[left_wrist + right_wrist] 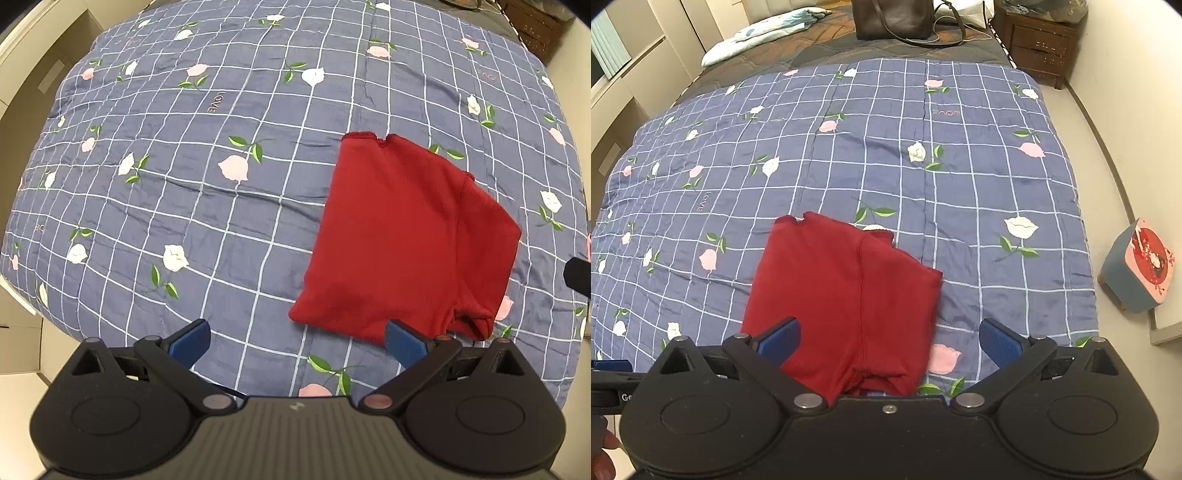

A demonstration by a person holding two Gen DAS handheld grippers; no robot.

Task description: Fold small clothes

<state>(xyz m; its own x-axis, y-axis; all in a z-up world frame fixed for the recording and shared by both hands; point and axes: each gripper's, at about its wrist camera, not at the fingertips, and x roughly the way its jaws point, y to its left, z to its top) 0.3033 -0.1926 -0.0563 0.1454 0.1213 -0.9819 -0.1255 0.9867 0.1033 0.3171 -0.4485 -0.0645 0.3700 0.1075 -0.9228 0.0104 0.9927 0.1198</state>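
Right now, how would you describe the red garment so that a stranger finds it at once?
Look at the bed covered by a blue checked quilt printed with pink and white flowers. Near its closest edge, just ahead of both open tools, lies the red garment, folded flat. It is the only plain red thing on the quilt; everything around it is patterned blue.

Your right gripper's (888, 345) body hides the near hem of the red shorts (846, 295) between its fingers. Far beyond the fingertips, the dark handbag (892, 18) is cut off by the top edge. Left of your left finger (779, 343), the other gripper (609, 380) is cropped by the frame; its lettering reads only "Go". In the left wrist view, a dark object (578, 275) right of the fingers is cropped.
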